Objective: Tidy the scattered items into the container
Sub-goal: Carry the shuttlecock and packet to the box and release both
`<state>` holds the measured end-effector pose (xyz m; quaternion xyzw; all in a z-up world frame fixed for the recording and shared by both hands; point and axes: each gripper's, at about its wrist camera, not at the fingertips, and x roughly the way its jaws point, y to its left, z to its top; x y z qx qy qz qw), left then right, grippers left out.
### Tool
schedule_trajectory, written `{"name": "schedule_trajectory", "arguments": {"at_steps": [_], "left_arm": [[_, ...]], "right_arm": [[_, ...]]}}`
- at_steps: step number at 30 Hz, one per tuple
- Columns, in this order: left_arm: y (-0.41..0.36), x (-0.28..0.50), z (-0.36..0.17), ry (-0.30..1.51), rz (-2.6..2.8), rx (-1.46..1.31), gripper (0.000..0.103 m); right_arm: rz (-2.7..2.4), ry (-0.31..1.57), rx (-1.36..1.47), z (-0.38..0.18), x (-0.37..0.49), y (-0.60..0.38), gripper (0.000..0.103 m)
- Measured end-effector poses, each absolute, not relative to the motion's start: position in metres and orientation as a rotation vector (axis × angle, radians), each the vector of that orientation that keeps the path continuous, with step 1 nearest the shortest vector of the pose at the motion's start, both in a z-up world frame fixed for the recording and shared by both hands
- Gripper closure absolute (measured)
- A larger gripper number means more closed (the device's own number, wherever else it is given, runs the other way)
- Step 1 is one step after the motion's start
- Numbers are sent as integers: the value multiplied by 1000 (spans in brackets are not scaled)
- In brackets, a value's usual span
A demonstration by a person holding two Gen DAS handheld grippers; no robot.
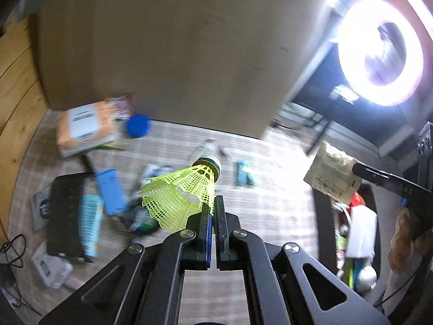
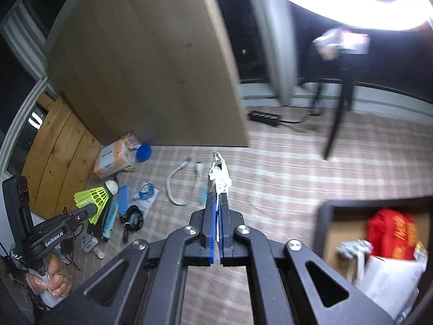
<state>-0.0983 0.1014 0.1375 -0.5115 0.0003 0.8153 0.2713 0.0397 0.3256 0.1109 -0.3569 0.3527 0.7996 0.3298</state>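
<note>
Left wrist: board (image 1: pixel 167 54) behind clutter (image 1: pixel 89 203)

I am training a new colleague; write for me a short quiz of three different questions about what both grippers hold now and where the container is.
1. True or false: the left gripper is shut on the yellow shuttlecock.
2. Multiple choice: the right gripper is shut on
A. the blue lid
B. a crumpled packet
C. the white cable
3. Fill in: in the right wrist view, the black container lies at the lower ____ of the picture.

Key:
1. True; its skirt is between the pads.
2. B; edge-on from its own camera, flat in the left wrist view.
3. Right; a red bag already lies inside.
</note>
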Motion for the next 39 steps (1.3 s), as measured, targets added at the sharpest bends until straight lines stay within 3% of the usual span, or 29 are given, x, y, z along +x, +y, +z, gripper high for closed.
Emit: {"name": "schedule_trajectory", "arguments": {"at_steps": [18,33,35,37,39], "left_arm": [[295,75,157,298,1706,-1201,102],[337,163,143,457,1497,-1187,102],[338,166,143,465,1485,-1183,100],[339,166,143,467,1492,-1188,77],[338,168,144,472,1502,-1169,73]], "right_arm": [[1709,893,-755,133,299,304,101],[1577,959,-721,105,374,293,101],[1577,964,-726,102,375,293,101],[1574,960,-737,101,375,293,100],[1576,966,-746,100,372,294,98]]}}
